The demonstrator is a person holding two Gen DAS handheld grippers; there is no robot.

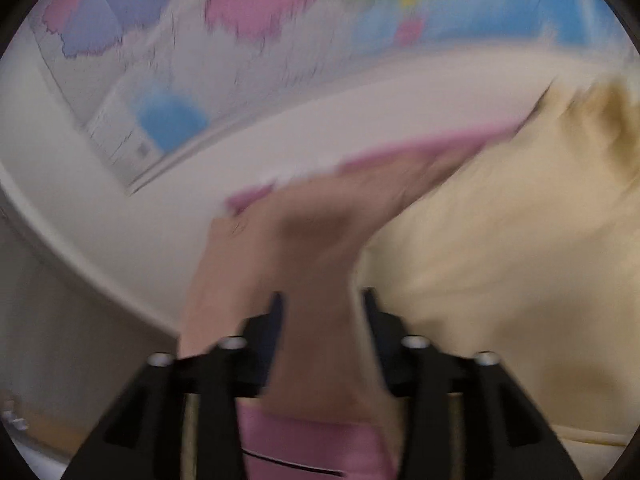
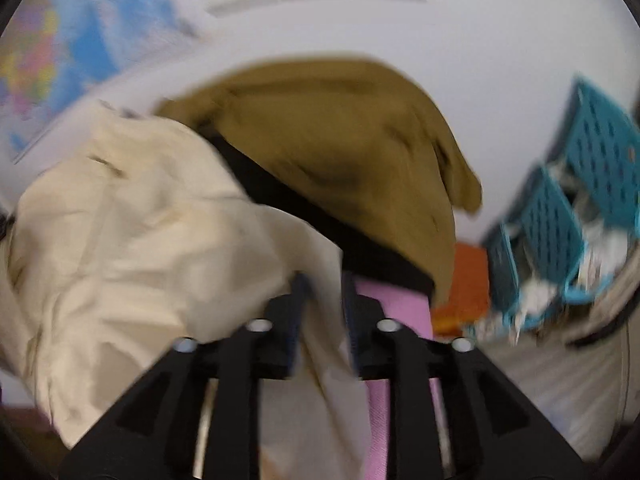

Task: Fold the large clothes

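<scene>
Both views are blurred by motion. My left gripper [image 1: 322, 304] is shut on a peach-pink cloth [image 1: 304, 240] that rises between its fingers, lifted off the surface. A cream garment [image 1: 500, 240] lies bunched to its right. My right gripper [image 2: 323, 286] is shut on the cream garment [image 2: 140, 232], which spreads to the left of the fingers. Behind it lie an olive-brown garment [image 2: 340, 140] and a black one [image 2: 304, 204]. A pink surface [image 2: 396, 304] shows under the right gripper.
A coloured wall map [image 1: 200, 40] hangs on the white wall behind. Teal plastic baskets [image 2: 568, 200] with white items stand at the right. An orange object [image 2: 464, 292] lies near them. A white ledge [image 1: 120, 208] runs below the map.
</scene>
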